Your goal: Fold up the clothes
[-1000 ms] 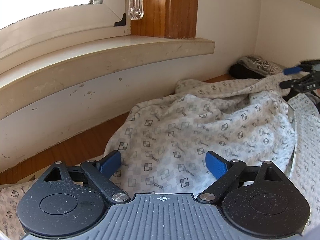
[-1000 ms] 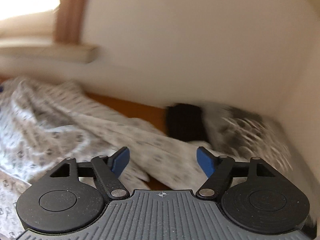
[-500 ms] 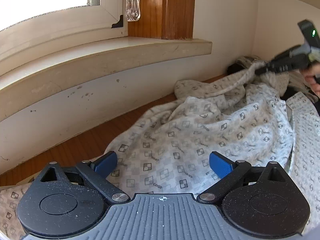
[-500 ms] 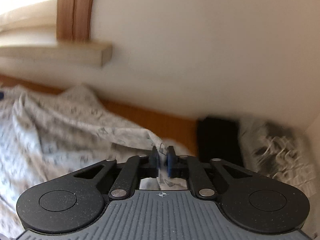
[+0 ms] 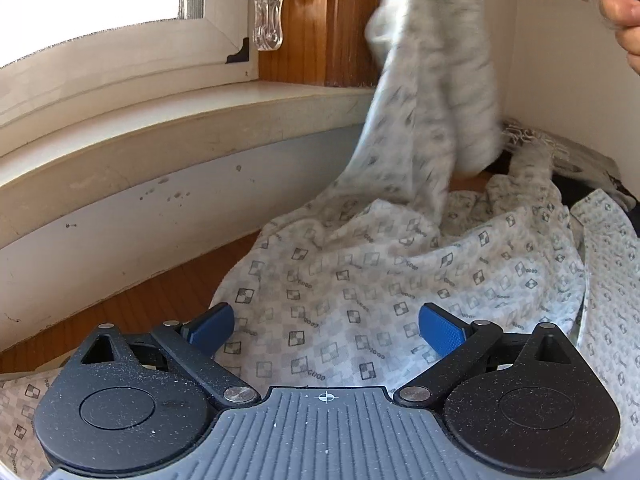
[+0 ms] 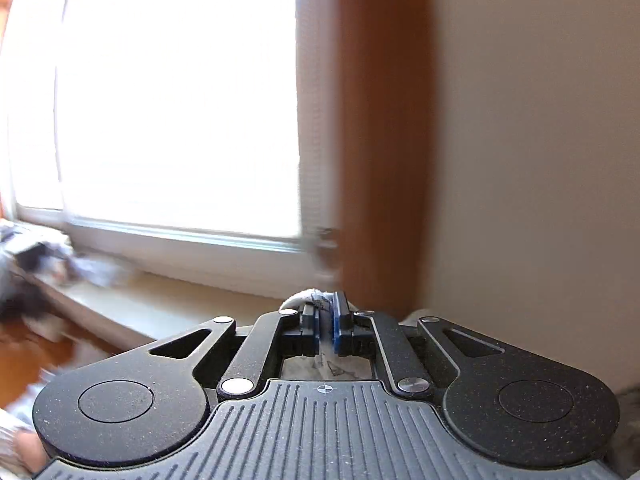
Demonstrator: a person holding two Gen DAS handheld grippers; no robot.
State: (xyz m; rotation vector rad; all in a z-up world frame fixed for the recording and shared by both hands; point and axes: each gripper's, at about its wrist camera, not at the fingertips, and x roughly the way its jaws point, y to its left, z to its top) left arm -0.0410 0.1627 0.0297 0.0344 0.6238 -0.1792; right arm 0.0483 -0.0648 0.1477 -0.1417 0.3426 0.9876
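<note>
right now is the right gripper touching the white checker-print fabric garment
Touching. The right wrist view shows the right gripper with its blue pads closed on a fold of the white checker-print fabric garment, which pokes out above and below the pinch.

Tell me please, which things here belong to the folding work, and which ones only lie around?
Part of the job:
- patterned white garment, one end lifted
- right gripper, shut on its edge
- left gripper, open above it

Lying about:
- dark folded clothes in the corner
- clear plastic clip at the window
- windowsill
</note>
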